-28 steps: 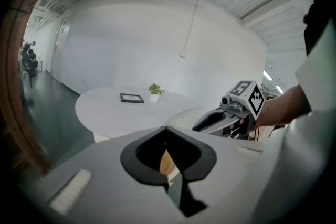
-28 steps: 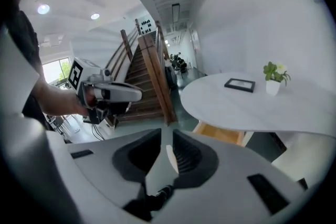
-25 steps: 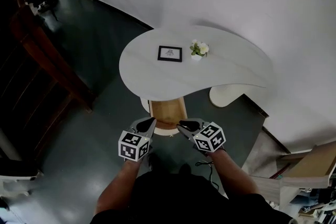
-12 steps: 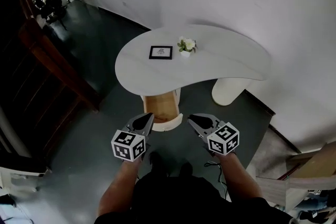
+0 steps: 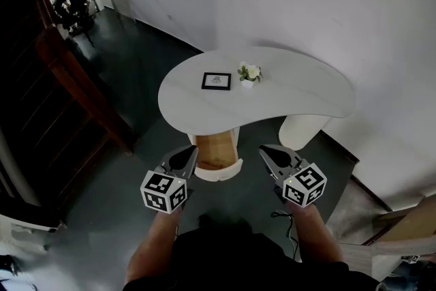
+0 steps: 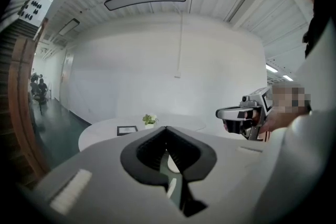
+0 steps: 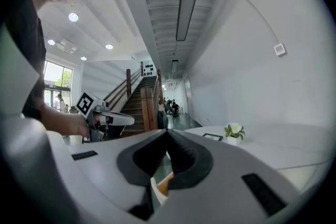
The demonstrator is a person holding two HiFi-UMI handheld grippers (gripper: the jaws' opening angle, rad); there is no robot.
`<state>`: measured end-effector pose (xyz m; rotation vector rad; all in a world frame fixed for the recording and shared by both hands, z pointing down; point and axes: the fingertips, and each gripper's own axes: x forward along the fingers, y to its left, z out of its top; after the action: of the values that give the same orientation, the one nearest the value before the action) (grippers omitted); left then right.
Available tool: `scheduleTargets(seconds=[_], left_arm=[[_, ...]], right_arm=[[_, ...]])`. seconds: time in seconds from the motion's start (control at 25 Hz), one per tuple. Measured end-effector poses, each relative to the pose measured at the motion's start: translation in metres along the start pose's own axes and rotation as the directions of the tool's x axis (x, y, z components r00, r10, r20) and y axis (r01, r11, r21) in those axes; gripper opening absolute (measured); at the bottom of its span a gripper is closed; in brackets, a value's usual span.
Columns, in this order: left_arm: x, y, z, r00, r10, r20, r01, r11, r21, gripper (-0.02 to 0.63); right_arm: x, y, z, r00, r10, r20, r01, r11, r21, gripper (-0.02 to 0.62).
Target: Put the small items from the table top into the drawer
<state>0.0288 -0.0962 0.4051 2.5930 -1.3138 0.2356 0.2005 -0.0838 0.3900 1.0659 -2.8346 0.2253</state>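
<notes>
On the table (image 5: 300,88) the picture frame (image 5: 216,80) and flower pot (image 5: 248,73) sit side by side, and the drawer (image 5: 216,155) stands open under the table's near edge. The left gripper (image 5: 189,152) and right gripper (image 5: 267,151), jaws pressed together and empty, have drifted further apart in front of the table.

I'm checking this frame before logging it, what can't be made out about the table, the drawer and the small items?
Drawer, head view: its rear is covered by the table top, so contents there are hidden.
Picture frame, head view: print too small to read.
Flower pot, all views: too small for detail.
Drawer, left gripper view: mostly hidden behind the left tool.
</notes>
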Motion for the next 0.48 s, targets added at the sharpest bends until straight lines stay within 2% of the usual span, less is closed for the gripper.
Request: scheduleTargets(seconds=[0.28,0.48], left_arm=[[-0.020,0.058,0.013,1.000,0.001,0.016,-0.002,1.000,0.026,0.011],[-0.036,0.098,0.011,1.000,0.015,0.015,-0.015,1.000,0.012,0.011]], right_arm=[[0.047,0.014,0.033,0.999,-0.043,0.027,0.046,0.994,-0.101,0.012],[0.074,0.032,0.044,0.996,-0.056,0.067,0.059,0.997,-0.052,0.012]])
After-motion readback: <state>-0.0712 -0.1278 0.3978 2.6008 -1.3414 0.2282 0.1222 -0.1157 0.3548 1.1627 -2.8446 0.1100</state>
